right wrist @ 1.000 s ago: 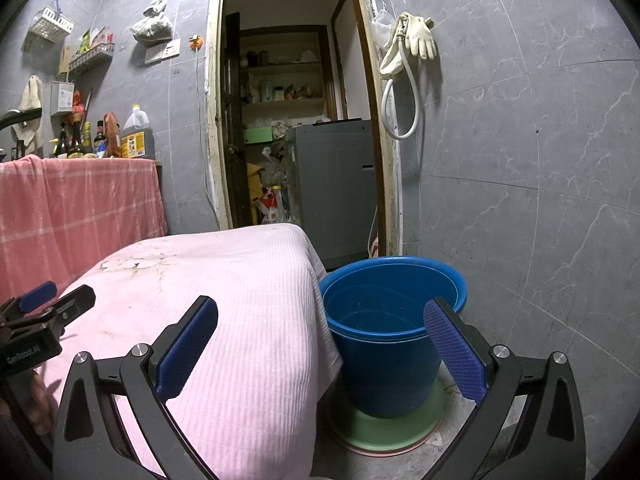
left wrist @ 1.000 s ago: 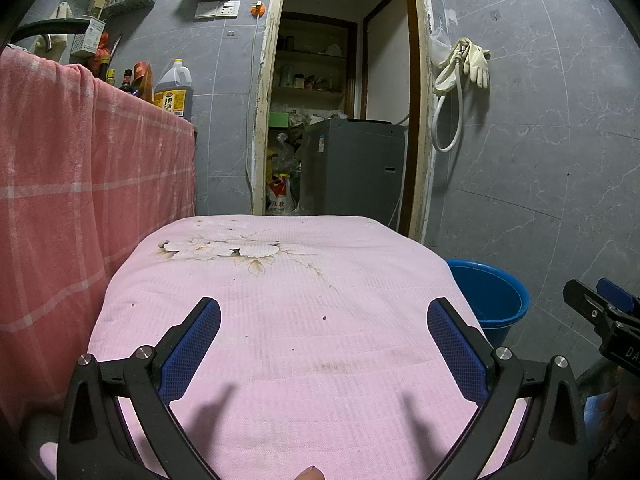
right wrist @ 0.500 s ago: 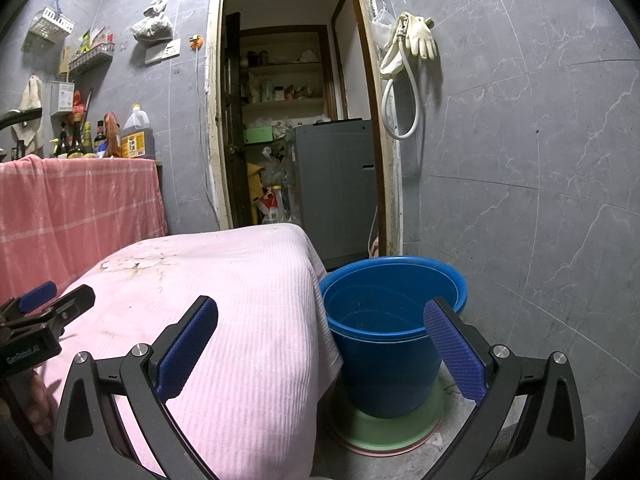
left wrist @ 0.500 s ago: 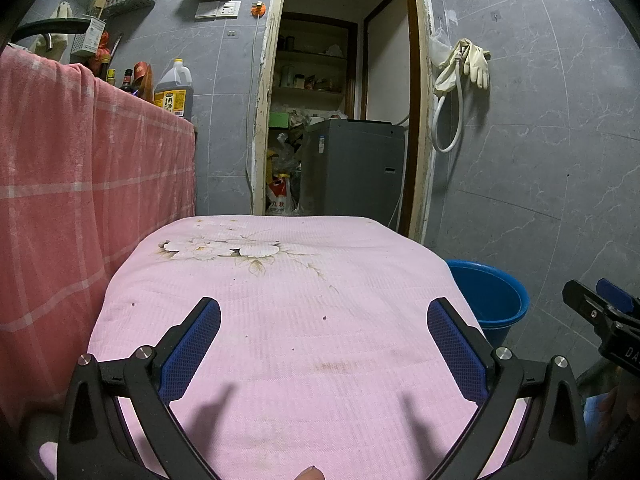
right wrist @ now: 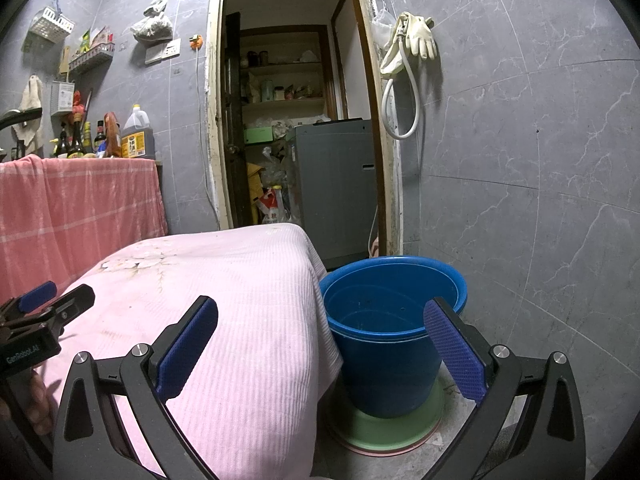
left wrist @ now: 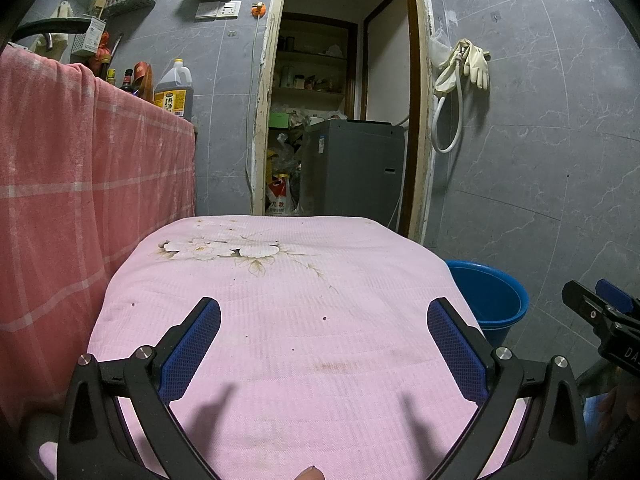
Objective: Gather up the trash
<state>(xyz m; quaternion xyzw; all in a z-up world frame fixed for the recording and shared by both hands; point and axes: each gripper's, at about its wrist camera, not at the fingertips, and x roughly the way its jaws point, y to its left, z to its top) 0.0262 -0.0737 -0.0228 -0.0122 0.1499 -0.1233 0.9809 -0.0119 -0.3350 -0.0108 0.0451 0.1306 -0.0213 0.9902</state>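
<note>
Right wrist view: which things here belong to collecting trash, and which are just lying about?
Part of the job:
- blue bucket, open-topped, beside the table
- pink cloth on the table, no trash visible on it
- left gripper and right gripper, both open, empty

Just lying about:
- rubber gloves
- oil jug
- washing machine

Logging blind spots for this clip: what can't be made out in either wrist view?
- Blue bucket: its bottom is hidden in the right wrist view by its own wall; the left wrist view shows only part, behind the pink cloth.
- Trash: none identifiable; specks on the cloth are too small.
- Storeroom shelves: contents too small and dim.
</note>
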